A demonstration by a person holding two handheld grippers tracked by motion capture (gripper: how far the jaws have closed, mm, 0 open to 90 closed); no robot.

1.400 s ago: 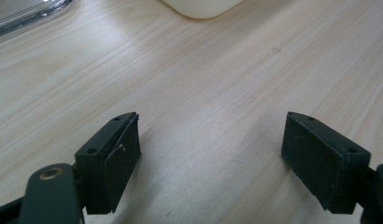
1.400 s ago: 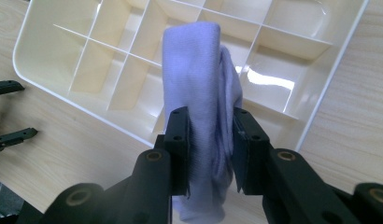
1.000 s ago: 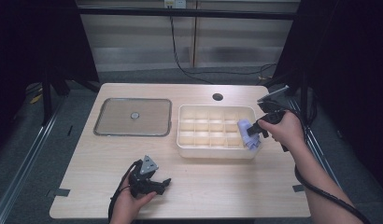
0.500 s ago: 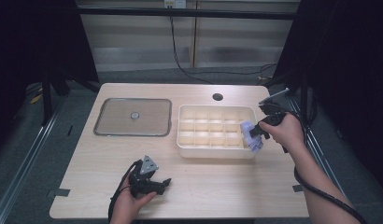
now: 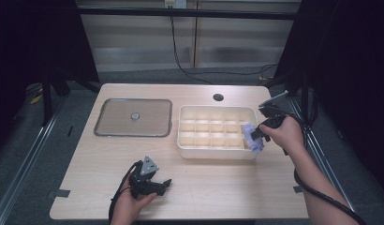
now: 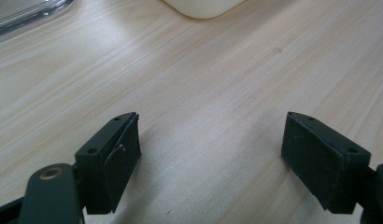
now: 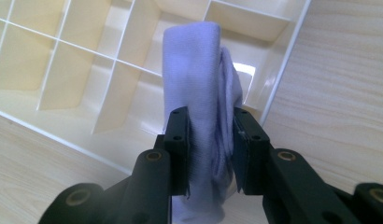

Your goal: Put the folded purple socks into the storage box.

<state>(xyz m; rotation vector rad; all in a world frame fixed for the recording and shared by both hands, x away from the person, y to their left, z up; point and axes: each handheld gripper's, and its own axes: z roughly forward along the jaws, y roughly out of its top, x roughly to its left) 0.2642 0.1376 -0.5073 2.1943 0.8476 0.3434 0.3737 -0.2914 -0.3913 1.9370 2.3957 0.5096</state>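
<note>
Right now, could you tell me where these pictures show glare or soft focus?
Right gripper view: a bright glare patch on the cream plastic divided tray beside the pale lilac folded cloth; left gripper view: sharp light wooden table, softer far edge; high view: dark surroundings.

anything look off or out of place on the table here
Nothing stands out. The divided tray sits square beside the flat lid, the right gripper holds a folded lilac cloth over the tray's corner, and the left gripper rests open on bare wood.
</note>
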